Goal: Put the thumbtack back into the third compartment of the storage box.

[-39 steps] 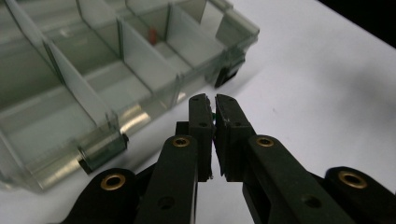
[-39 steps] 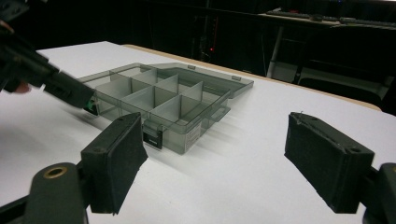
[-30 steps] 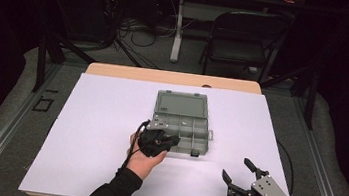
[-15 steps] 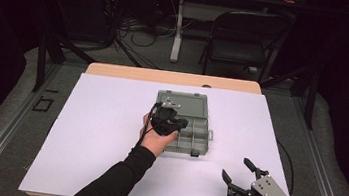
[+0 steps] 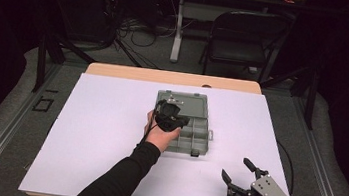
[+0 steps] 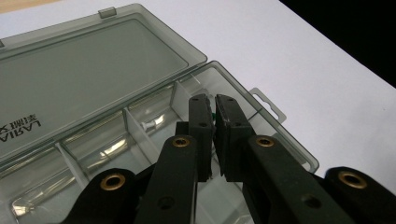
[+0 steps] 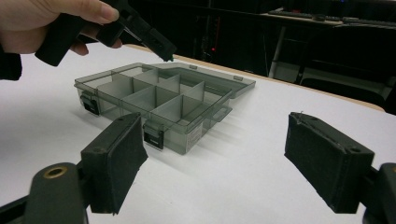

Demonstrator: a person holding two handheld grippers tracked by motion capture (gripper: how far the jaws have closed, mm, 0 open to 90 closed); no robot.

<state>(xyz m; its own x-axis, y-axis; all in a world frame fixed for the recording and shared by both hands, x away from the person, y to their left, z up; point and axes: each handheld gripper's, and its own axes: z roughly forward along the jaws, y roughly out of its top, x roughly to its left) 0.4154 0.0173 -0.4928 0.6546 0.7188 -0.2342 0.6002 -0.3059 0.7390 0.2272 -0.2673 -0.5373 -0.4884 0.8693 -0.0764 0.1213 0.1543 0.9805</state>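
A clear grey compartment box (image 5: 199,137) lies open in the middle of the white table cover, its lid (image 5: 188,99) laid flat behind it. My left gripper (image 5: 184,121) hovers over the box's compartments and points to the right. In the left gripper view its pads (image 6: 214,105) stand almost together with a tiny green piece (image 6: 213,115) between their tips, above the end compartment by the box wall (image 6: 280,135). My right gripper (image 5: 235,168) rests near the front right of the table, open and empty. From there the box (image 7: 187,135) and the left gripper (image 7: 163,49) lie ahead.
The white cover (image 5: 97,134) spans the table top, with a wooden edge (image 5: 175,78) at the back. A black chair (image 5: 240,40) and table legs stand on the floor beyond. Bare cover lies left of the box and between the box and my right gripper.
My left hand has carried its gripper from the box's front edge back over the compartments. The right gripper has kept still.
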